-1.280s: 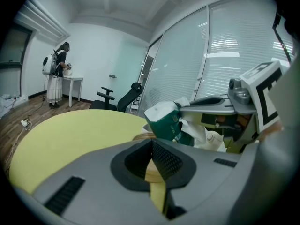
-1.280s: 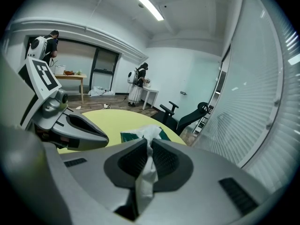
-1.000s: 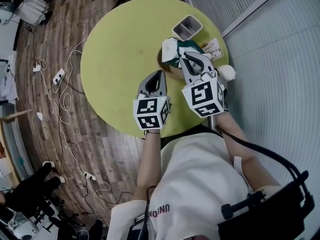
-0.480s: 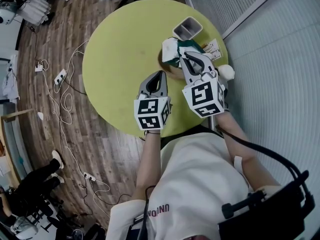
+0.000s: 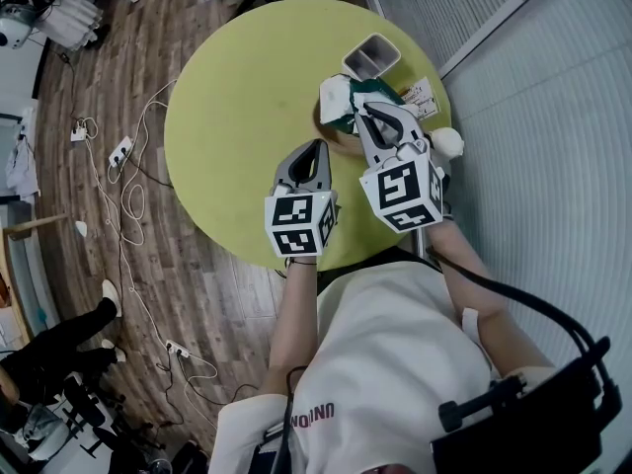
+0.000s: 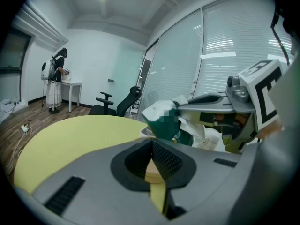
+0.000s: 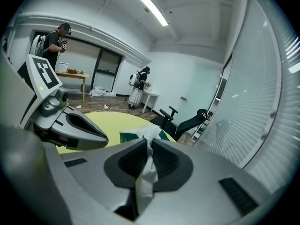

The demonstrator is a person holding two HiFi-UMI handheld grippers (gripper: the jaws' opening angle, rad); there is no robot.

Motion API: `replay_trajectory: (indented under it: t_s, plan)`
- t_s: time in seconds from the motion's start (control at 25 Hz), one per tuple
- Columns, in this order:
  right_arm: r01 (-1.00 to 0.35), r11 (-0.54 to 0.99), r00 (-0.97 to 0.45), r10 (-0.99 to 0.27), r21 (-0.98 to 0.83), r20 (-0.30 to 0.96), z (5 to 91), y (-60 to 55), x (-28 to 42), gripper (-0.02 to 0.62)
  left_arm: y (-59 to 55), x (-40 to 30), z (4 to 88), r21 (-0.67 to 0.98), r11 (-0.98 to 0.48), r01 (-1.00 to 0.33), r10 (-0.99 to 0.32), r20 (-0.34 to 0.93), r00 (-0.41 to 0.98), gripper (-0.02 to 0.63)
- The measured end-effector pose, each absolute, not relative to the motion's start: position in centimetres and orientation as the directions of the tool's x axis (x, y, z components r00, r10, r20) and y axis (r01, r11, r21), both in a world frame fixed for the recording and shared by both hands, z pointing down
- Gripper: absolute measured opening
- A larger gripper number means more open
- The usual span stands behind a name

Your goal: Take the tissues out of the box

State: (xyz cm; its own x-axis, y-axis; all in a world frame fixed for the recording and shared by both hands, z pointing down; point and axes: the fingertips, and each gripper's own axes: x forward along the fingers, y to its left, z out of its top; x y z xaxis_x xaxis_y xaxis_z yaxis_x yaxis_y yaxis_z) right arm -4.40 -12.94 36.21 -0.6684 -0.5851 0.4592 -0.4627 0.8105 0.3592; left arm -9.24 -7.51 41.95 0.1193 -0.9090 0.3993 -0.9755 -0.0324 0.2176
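Head view: a round yellow-green table [image 5: 237,97] stands on a wooden plank floor [image 5: 109,67]. Near its far right edge sits the green cardboard tissue box [image 5: 343,121], with a crumpled white tissue [image 5: 336,92] rising from its top. A small grey rectangular container [image 5: 370,55] stands just beyond the box. The right gripper [image 5: 363,110] reaches onto the top of the box. The left gripper [image 5: 316,144] hovers beside it, nearer the person, its jaws drawn to a point

Left gripper view: the left gripper [image 6: 152,143] has its jaws clenched together with nothing between them, and only a sliver of the table [image 6: 70,135] shows through below. Ahead to the right are the tissue box [image 6: 164,125] and the right gripper [image 6: 185,106] lying over it

Right gripper view: the right gripper [image 7: 149,142] is clamped on the white tissue [image 7: 146,172], which runs as a twisted strip between the pads and out past the tips towards the tissue box [image 7: 127,136] on the table [image 7: 108,121]. The left gripper [image 7: 104,142] lies to the left, apart from the box
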Motion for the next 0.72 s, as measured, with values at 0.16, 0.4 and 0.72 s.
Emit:
replay_trajectory:
  t_s: [0.16,0.4,0.72]
  plan:
    - [-0.466,0.808,-0.667,-0.589,0.361,0.456,36.14,-13.0,-4.31,0.037,-7.52,-9.19,41.96,0.217,-0.03,-0.976,-0.909,0.401,0.117,0.014]
    - [-0.468,0.805,-0.667,-0.592,0.364,0.452,36.1,-13.0,-4.18,0.037,-7.36,-9.19,42.06,0.218,-0.025,-0.976,-0.909,0.402,0.113,0.014]
    - [-0.468,0.805,-0.667,-0.593,0.365,0.451,36.08,-13.0,-4.18,0.037,-7.21,-9.13,42.16,0.222,-0.022,-0.975,-0.907,0.406,0.113,0.014]
